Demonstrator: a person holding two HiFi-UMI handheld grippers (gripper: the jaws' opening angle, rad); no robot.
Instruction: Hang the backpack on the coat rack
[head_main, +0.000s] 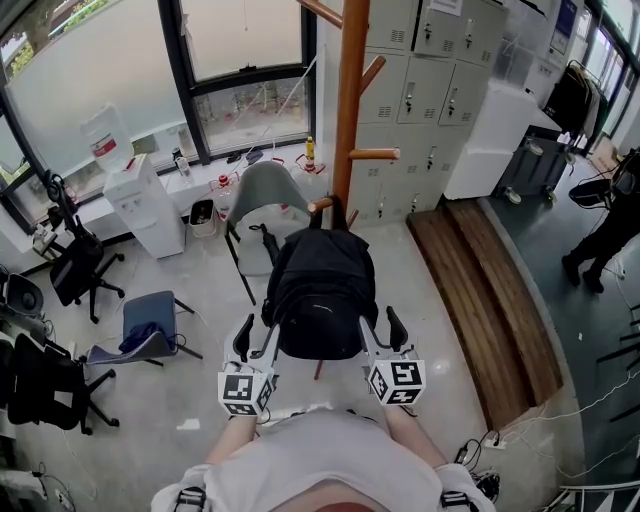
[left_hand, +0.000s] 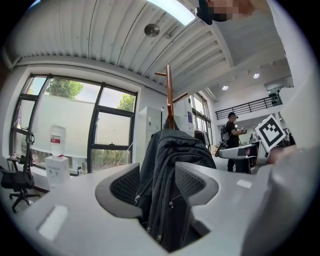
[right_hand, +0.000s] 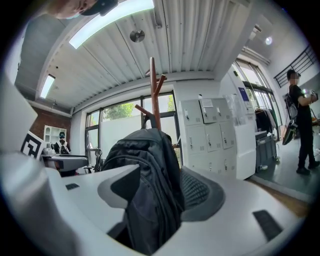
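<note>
Backpack (head_main: 320, 290) hung by its top loop from a low peg (head_main: 322, 204) of the wooden coat rack (head_main: 351, 90). The left gripper (head_main: 257, 340) and right gripper (head_main: 381, 332) flanked its lower sides, jaws spread wide and gripping nothing, apparently so the peg alone carried the weight.

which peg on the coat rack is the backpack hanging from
The lowest peg, the short one sticking out to the left of the coat rack, right above the backpack. The higher pegs are all bare.
</note>
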